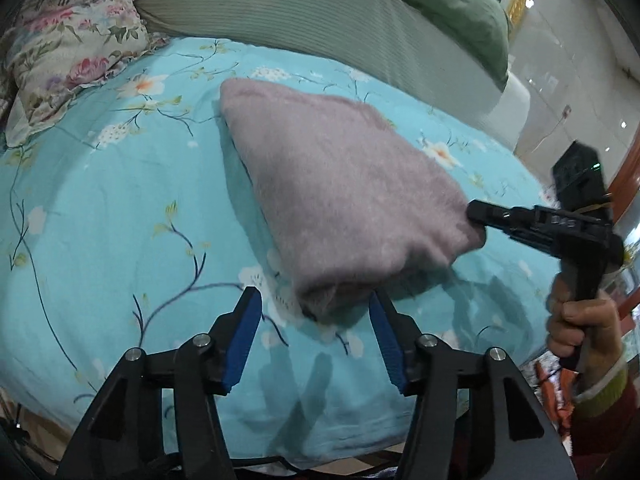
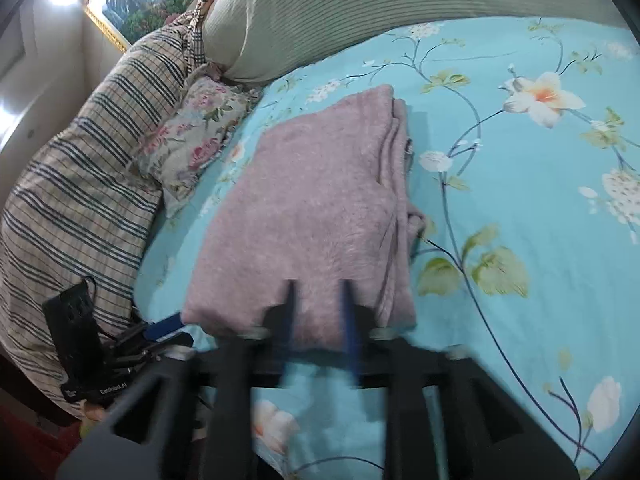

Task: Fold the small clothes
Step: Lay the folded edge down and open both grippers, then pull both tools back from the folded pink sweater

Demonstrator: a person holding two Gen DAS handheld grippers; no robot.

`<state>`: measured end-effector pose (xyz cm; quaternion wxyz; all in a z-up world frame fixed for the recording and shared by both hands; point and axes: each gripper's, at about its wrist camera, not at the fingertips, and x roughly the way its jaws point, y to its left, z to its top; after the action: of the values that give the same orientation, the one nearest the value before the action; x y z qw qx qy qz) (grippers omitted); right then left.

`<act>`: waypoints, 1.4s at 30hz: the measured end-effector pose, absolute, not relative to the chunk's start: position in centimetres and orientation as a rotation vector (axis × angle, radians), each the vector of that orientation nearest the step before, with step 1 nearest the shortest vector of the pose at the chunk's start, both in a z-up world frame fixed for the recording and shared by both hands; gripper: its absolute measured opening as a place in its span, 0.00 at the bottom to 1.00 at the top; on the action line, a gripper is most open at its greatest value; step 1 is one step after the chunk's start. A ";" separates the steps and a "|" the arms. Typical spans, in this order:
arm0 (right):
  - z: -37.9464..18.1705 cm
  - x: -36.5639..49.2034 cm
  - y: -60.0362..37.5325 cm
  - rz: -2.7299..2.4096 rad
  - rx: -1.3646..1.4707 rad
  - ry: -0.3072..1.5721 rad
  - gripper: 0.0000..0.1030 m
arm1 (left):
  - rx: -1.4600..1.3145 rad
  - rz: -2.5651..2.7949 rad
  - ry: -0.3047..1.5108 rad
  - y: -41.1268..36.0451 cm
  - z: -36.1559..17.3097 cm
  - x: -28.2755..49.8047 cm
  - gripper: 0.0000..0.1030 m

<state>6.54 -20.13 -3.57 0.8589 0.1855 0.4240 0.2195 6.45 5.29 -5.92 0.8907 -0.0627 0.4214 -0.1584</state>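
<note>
A folded mauve knit garment (image 1: 340, 196) lies on the blue floral bedsheet (image 1: 120, 208); it also shows in the right wrist view (image 2: 320, 208). My left gripper (image 1: 316, 300) is open, its blue pads just short of the garment's near corner, not touching it. My right gripper (image 2: 318, 286) is blurred, its fingers close together with the garment's near edge between them; in the left wrist view it (image 1: 476, 216) pinches the garment's right corner, which is lifted slightly off the sheet.
A floral pillow (image 1: 68, 60), a striped quilt (image 2: 80, 168) and a ribbed green-grey bolster (image 1: 280, 12) line the far side of the bed. The bed edge runs just below my left gripper. The other gripper's body (image 2: 80, 344) sits at left.
</note>
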 end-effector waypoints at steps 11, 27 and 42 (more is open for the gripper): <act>-4.6 7.1 -19.9 0.384 0.355 0.874 0.44 | 0.009 -0.098 0.894 2.8 -8.3 8.9 0.57; -5.9 7.5 -22.2 0.289 0.274 0.928 0.12 | -0.016 -0.103 0.904 2.9 -8.3 7.6 0.14; -3.8 10.0 -17.0 0.407 0.272 0.902 0.14 | -0.123 -0.437 0.778 3.9 -2.8 7.6 0.18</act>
<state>9.98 -16.98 -3.82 0.8713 0.1299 0.4314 0.1945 7.62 3.91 -2.76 0.9004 -0.0594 0.3759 -0.2110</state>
